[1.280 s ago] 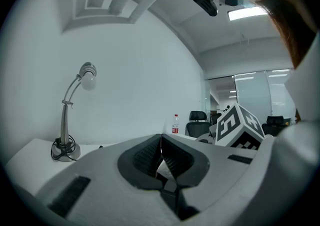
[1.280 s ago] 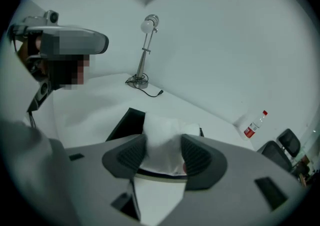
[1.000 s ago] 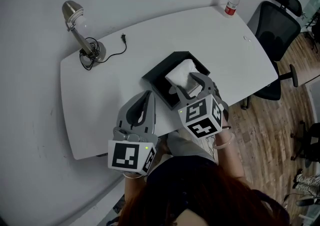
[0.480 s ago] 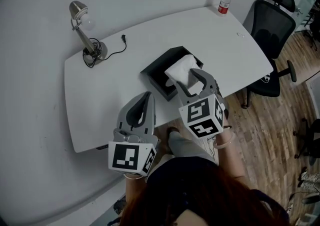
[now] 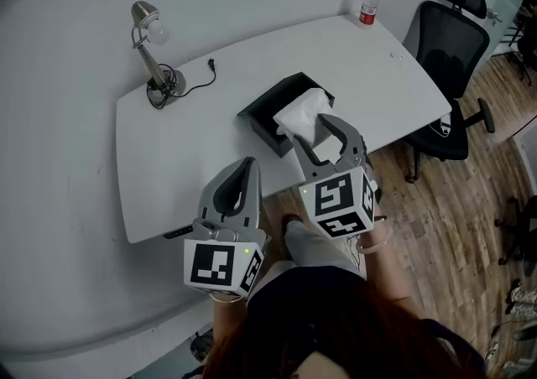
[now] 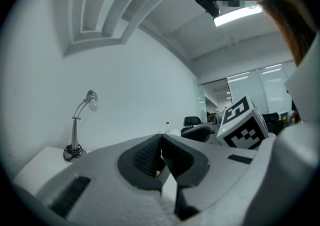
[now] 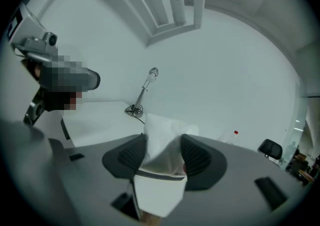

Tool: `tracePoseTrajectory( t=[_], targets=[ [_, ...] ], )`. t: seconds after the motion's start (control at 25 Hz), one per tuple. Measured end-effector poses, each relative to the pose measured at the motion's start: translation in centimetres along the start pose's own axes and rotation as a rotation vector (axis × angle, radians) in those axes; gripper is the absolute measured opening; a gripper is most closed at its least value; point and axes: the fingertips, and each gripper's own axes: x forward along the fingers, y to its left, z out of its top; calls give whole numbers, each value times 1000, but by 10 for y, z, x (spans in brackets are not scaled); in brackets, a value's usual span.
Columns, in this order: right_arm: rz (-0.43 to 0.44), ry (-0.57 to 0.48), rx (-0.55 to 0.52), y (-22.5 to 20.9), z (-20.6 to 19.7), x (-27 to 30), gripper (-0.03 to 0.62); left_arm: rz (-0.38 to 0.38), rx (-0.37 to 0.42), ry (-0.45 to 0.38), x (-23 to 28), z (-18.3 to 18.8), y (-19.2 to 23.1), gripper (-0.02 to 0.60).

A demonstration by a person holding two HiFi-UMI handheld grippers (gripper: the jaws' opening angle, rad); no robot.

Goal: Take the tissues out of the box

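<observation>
A black open tissue box [image 5: 270, 106] lies on the white table [image 5: 176, 159], near its front edge. A wad of white tissues [image 5: 302, 116] stands up over the box's near right corner, and my right gripper [image 5: 325, 129] is shut on it. The right gripper view shows the tissues [image 7: 161, 140] pinched between both pads of that gripper [image 7: 164, 151], rising above them. My left gripper [image 5: 245, 166] hovers over the table's front edge, left of the box, its jaws shut with nothing between them. In its own view the left gripper [image 6: 161, 141] shows its pads pressed together.
A desk lamp [image 5: 153, 49] with a loose cable [image 5: 204, 74] stands at the table's back left. A red-capped bottle [image 5: 367, 3] stands at the far right corner. A black office chair [image 5: 449, 46] sits on the wooden floor to the right.
My right gripper has risen and drawn back toward me with the tissues, lifting them up out of the box. The left gripper has also pulled back from the table, still shut.
</observation>
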Motion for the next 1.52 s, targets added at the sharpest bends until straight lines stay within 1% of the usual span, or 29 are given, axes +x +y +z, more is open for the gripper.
tracePoseTrajectory(
  t=[0.52,0.8,0.96,1.2,1.52],
  targets=[
    [-35,-80,-65,40,16,-65,230,1,8,-30,-59,6,-24,25],
    [-45,-104,-91,53,15,-81,230,-5,4,-32,-71,5,-31,25],
    [-60,-125,-128,51,16,-89,230,-17,2,-42,-70,7,-35,25],
    [-85,-164,-137,41,22,-98,230,-30,19,-55,-63,13,-44,25],
    [-64,-190,-147,32,25,-117,230,7,18,-62,-65,19,-55,25]
  ],
)
